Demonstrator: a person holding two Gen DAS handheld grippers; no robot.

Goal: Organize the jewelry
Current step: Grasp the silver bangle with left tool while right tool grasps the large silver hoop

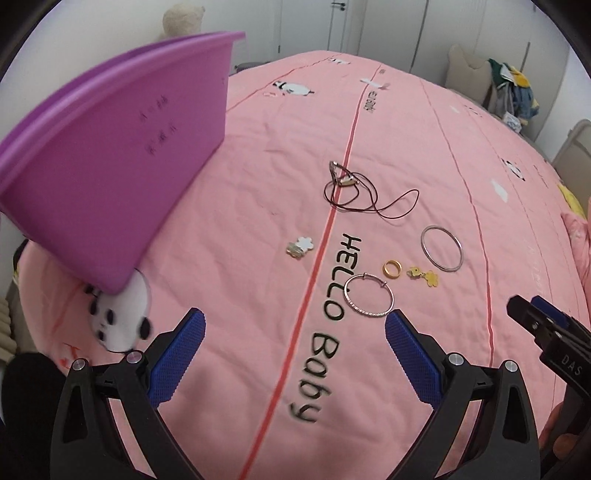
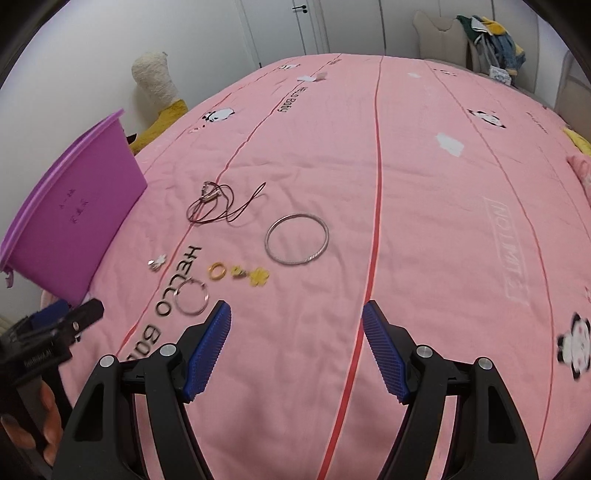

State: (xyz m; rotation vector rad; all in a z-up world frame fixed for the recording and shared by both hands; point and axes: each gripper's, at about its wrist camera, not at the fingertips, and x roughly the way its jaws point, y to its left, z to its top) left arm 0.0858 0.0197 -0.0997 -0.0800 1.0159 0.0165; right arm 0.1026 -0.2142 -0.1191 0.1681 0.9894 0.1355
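Jewelry lies on a pink bedspread (image 1: 258, 192): a dark cord necklace (image 1: 354, 188) (image 2: 221, 205), a silver bangle (image 1: 442, 249) (image 2: 297, 240), a smaller bracelet (image 1: 369, 294) (image 2: 192, 297), a gold ring (image 1: 392, 268) (image 2: 217, 271), a yellow flower charm (image 1: 424, 276) (image 2: 255, 276) and a white flower charm (image 1: 300, 246) (image 2: 157, 262). A purple tub (image 1: 107, 158) (image 2: 70, 218) stands at the left. My left gripper (image 1: 295, 332) is open and empty near the bracelet. My right gripper (image 2: 297, 325) is open and empty, just short of the bangle.
A plush toy (image 2: 155, 81) leans on the wall beyond the bed's left edge. A chair with clothes (image 2: 484, 37) stands at the far right. White cupboard doors (image 2: 314, 26) lie behind the bed. Each gripper shows at the other view's edge: the right one (image 1: 546, 332), the left one (image 2: 55, 332).
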